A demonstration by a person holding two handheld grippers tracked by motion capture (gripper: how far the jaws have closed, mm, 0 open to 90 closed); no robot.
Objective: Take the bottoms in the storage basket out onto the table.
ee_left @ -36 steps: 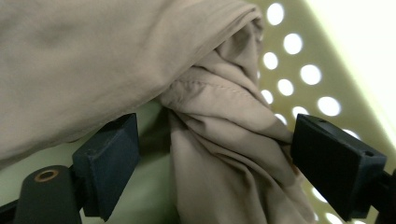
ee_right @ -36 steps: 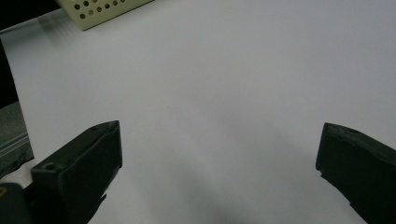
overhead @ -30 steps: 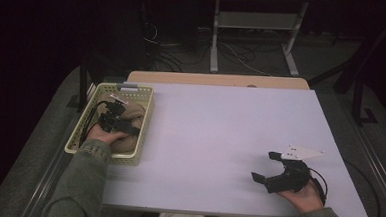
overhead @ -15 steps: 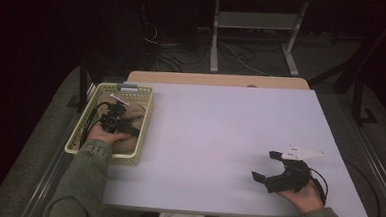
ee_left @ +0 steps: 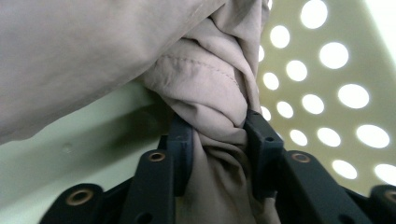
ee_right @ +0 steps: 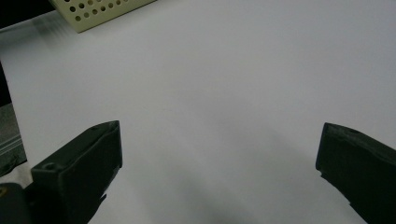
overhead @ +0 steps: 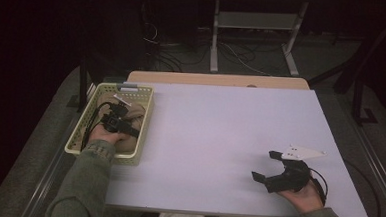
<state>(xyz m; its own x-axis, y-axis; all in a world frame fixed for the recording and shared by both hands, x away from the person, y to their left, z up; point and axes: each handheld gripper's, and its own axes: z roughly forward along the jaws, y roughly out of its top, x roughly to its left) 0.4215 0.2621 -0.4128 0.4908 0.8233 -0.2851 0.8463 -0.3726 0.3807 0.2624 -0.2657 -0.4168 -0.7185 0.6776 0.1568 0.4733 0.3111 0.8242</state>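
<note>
A beige cloth (overhead: 136, 113) lies bunched in a pale yellow perforated basket (overhead: 93, 146) at the table's left edge. My left gripper (overhead: 114, 121) reaches down into the basket; its jaws have just been closing, and in the left gripper view they pinch a twisted fold of the beige cloth (ee_left: 212, 102) between the pads (ee_left: 183, 144). My right gripper (overhead: 267, 166) rests in a hand near the table's front right, open wide over bare white table (ee_right: 224, 88), nothing between its fingers.
The basket's corner (ee_right: 95, 11) shows at the top left of the right gripper view. The white tabletop (overhead: 219, 135) spreads between the two hands. Beyond the far edge are dark floor, cables and a metal stand (overhead: 255, 36).
Both hands stay where they were. No visible shift in the high view.
</note>
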